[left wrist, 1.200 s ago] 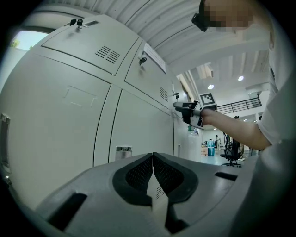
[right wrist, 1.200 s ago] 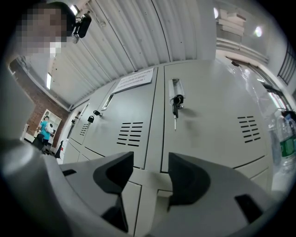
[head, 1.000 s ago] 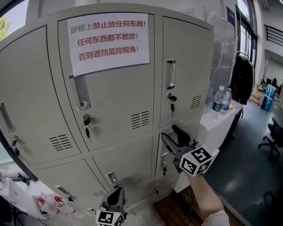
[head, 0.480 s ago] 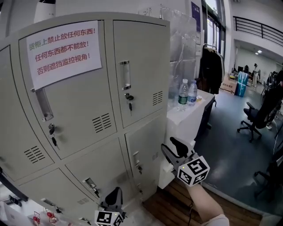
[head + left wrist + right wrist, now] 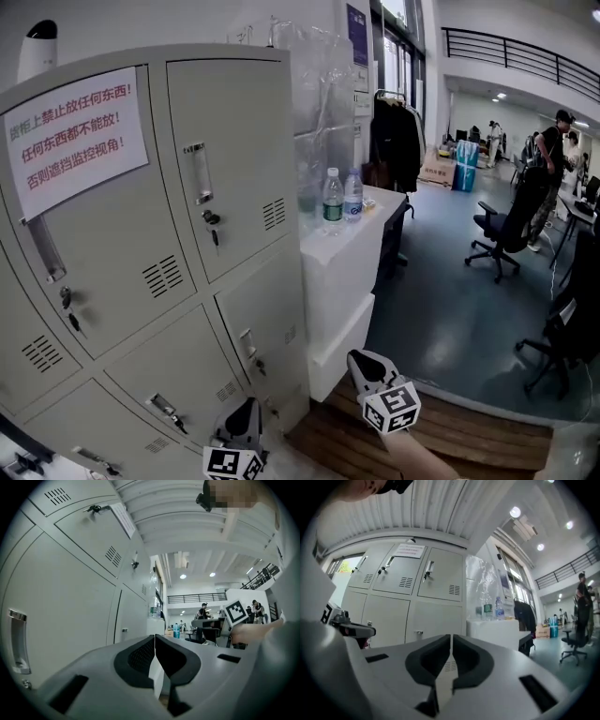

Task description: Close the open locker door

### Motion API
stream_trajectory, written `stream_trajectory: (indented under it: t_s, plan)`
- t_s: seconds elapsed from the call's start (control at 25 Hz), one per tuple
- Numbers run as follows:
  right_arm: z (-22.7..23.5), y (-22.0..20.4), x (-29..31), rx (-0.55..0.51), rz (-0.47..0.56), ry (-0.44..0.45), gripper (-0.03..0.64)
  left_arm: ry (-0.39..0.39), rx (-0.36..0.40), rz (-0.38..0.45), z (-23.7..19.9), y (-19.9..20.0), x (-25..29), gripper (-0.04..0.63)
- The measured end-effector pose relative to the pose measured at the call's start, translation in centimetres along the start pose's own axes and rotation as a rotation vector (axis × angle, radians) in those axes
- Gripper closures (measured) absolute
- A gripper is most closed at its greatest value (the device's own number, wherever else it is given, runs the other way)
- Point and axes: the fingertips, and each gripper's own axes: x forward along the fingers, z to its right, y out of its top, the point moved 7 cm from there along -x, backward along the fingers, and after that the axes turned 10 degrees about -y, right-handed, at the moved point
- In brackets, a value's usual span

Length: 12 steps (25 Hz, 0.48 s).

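On the pale grey metal locker bank (image 5: 178, 352) every door (image 5: 246, 159) that shows lies flush, none open, and both grippers are apart from it. The left gripper (image 5: 154, 641) has its jaws pressed together on nothing; the jaws of the right gripper (image 5: 450, 641) have just been closing and meet, also empty. I think a door only pushed, not latched, may swing open, since nothing holds it.
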Motion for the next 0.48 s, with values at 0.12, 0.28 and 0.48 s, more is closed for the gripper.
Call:
stream_trajectory:
  t_s: [0.12,0.28,0.48]
  plan:
    - [0.0,-3.2,-1.9,0.054,-0.063,-0.033,0.595,-0.031,0.01,-0.004,0.7,0.0,0.7,0.584]
    - [-0.4,-5.6,-4.3,0.076,-0.104,-0.072,0.598,-0.053,0.004,-0.022,1.4,-0.6,1.1,0.584]
    - [-0.9,-7.7,-6.7,0.099,-0.149,-0.094,0.601,-0.061,-0.011,-0.059,2.0,-1.6,0.9,0.584]
